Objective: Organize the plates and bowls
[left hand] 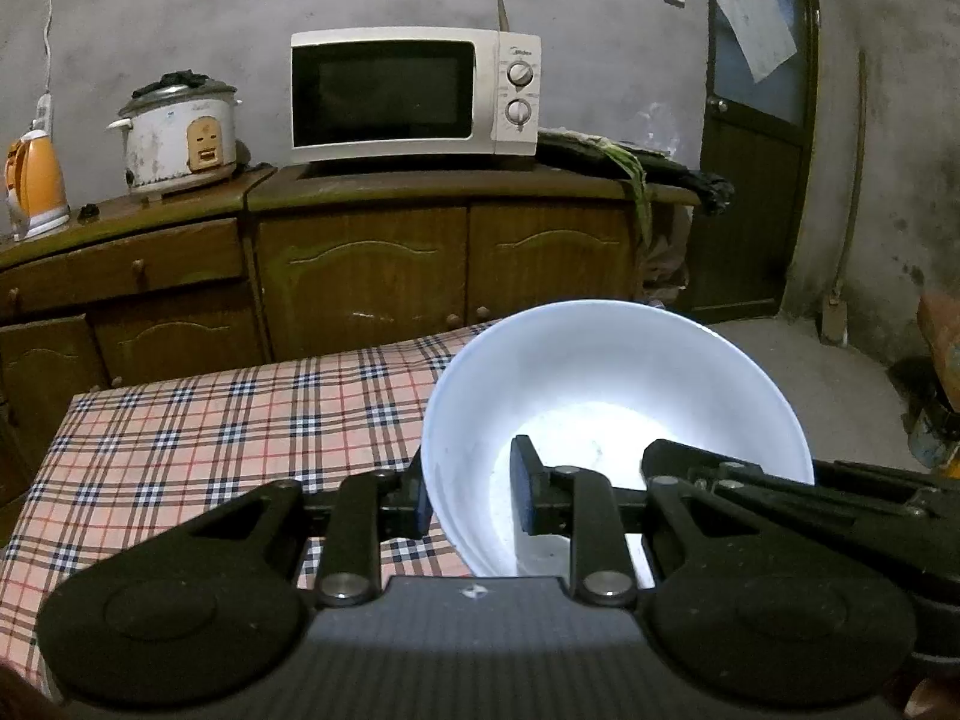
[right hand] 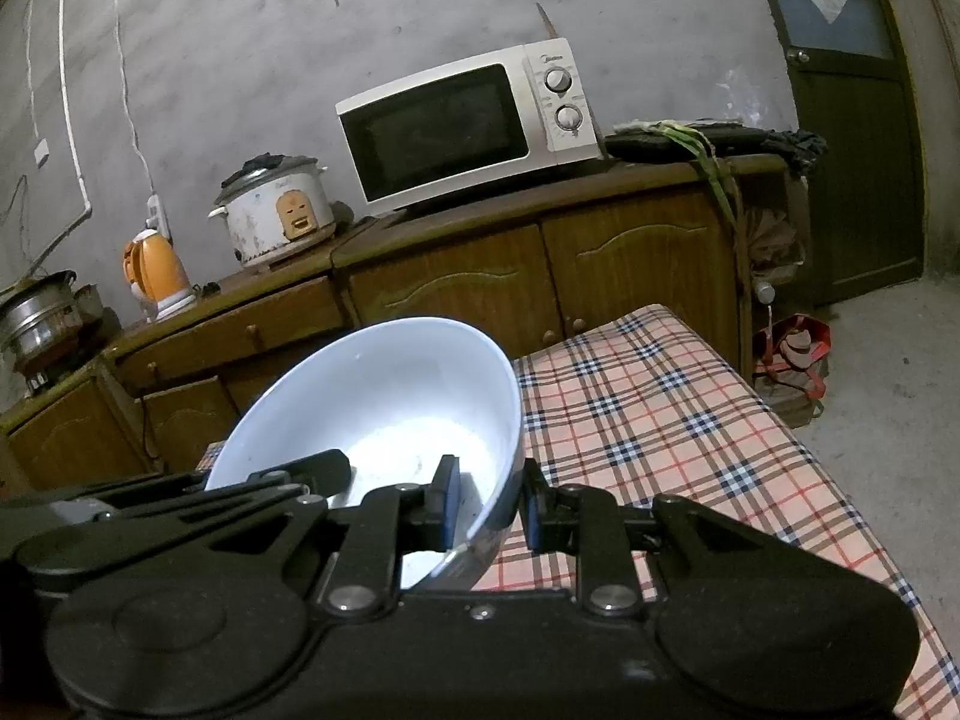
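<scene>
You have one white bowl [left hand: 618,396] held up over the near part of the checked tablecloth [left hand: 198,420], gripped from both sides at once. Your left gripper [left hand: 471,495] is clamped on the bowl's left wall, one finger outside and one inside. Your right gripper [right hand: 489,507] is clamped on the opposite wall in the same way, one pad inside the bowl and one outside. In each wrist view the other gripper's black linkage reaches into the bowl from the far side. The bowl tilts a little, its open mouth facing up and toward you, its inside bare. Beyond the table stands a wooden cabinet [left hand: 360,264] against the grey wall, carrying a white microwave [left hand: 414,96], a rice cooker [left hand: 180,138] and an orange kettle [left hand: 36,186]. A dark door [left hand: 756,138] stands to the right.
</scene>
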Available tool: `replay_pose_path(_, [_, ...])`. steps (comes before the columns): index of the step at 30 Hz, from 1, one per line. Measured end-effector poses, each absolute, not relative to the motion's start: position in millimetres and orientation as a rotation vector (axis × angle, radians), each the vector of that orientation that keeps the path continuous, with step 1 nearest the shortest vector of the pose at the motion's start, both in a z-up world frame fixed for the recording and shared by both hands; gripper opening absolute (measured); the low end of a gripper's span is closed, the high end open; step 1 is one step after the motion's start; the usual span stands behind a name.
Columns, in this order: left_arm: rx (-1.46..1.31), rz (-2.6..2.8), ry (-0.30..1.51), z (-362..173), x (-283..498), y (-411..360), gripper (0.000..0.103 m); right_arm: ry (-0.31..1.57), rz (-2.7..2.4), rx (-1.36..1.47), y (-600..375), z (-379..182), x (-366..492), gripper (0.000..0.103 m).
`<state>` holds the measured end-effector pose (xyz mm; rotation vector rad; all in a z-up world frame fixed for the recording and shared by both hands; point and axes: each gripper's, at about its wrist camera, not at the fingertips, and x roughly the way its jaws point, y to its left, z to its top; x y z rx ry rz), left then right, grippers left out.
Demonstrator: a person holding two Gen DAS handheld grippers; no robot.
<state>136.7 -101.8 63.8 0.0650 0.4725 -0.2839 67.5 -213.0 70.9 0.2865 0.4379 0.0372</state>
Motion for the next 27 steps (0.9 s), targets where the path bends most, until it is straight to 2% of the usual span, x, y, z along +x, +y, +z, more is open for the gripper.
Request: replay_pose_path(27, [0.068,-0.285,0.469,60.7,130.6,-103.0,0.026,0.437,0.035,0.284,-211.4,69.6,63.8,0.028])
